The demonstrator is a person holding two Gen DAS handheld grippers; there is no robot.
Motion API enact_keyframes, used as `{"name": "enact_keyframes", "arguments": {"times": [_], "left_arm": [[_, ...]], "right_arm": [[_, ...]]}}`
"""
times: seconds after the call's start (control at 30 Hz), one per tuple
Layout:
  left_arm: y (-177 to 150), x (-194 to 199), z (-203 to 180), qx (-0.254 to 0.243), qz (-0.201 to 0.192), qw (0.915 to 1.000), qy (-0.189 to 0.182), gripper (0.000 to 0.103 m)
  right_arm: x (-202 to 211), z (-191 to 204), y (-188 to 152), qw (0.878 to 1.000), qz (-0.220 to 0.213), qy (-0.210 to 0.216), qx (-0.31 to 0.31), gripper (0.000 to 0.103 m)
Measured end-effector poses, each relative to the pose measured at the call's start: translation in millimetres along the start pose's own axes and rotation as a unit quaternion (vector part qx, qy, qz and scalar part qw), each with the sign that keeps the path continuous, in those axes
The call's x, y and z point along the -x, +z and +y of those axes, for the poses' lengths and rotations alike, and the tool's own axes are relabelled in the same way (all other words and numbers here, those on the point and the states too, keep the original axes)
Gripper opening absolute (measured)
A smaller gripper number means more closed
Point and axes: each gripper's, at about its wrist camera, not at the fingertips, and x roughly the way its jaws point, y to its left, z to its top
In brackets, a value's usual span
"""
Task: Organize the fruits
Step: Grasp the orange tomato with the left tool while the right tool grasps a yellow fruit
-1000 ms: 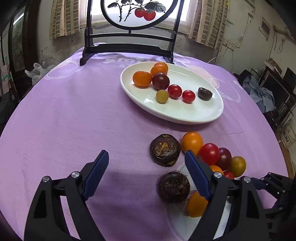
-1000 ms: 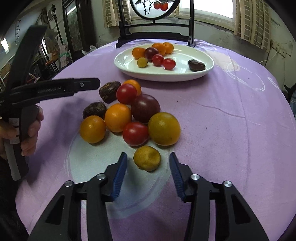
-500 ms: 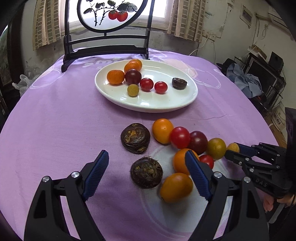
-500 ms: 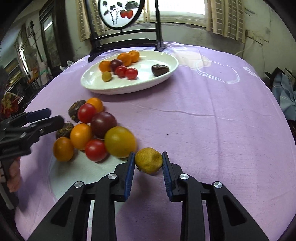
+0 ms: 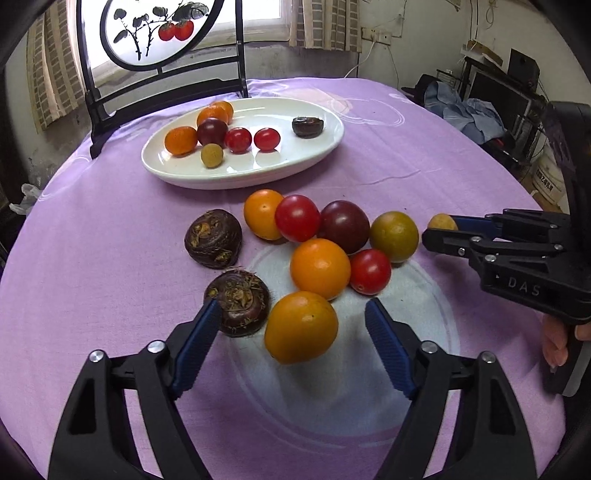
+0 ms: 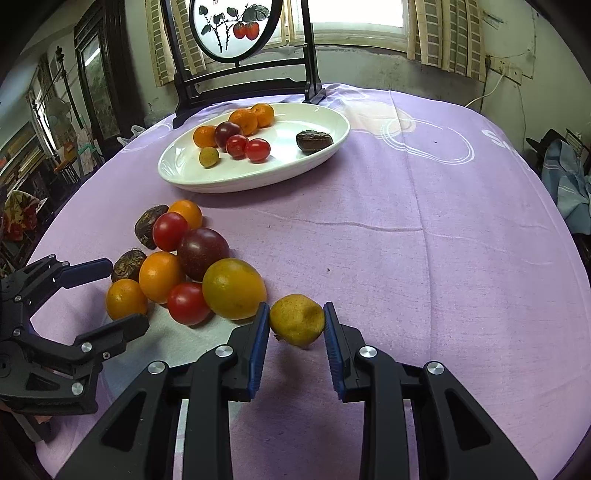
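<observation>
A white oval plate (image 5: 317, 155) (image 6: 332, 147) at the back of the purple table holds several small fruits. A loose heap of orange, red, purple and yellow-green fruits lies in front of it. My right gripper (image 6: 296, 325) is shut on a small yellow fruit (image 6: 296, 319) (image 5: 441, 222), lifted slightly off the cloth at the heap's right end. My left gripper (image 5: 291, 325) is open around an orange fruit (image 5: 301, 326) (image 6: 125, 298), pads apart from it. A dark brown water chestnut (image 5: 240, 306) touches its left finger (image 5: 195, 341).
A second water chestnut (image 5: 213, 238) lies left of the heap. A black framed screen with painted fruit (image 5: 162, 33) (image 6: 236, 29) stands behind the plate. The right gripper's body and hand (image 5: 535, 273) fill the right edge of the left wrist view.
My right gripper closed on the small yellow fruit and raised it slightly. My left gripper moved forward and right, so the orange fruit now lies between its open fingers.
</observation>
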Motion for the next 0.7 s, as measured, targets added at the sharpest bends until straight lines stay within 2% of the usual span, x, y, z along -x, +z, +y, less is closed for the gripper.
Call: {"name": "enact_keyframes", "arguments": {"times": [0.17, 0.4, 0.47, 0.7], "left_arm": [[-1, 3, 3, 0.006, -0.001, 0.9998, 0.019, 0.057], [-11, 7, 9, 0.03, 0.019, 0.9993, -0.01, 0.056], [-12, 2, 4, 0.024, 0.03, 0.9991, -0.019, 0.046], [-8, -10, 2, 0.035, 0.032, 0.9988, -0.015, 0.045]], "right_arm": [[-1, 1, 0, 1.0, 0.002, -0.001, 0.004, 0.03], [1, 4, -1, 1.0, -0.001, 0.001, 0.008, 0.03], [0, 5, -1, 1.0, 0.0, 0.001, 0.01, 0.03], [1, 8, -1, 1.0, -0.001, 0.001, 0.014, 0.03]]}}
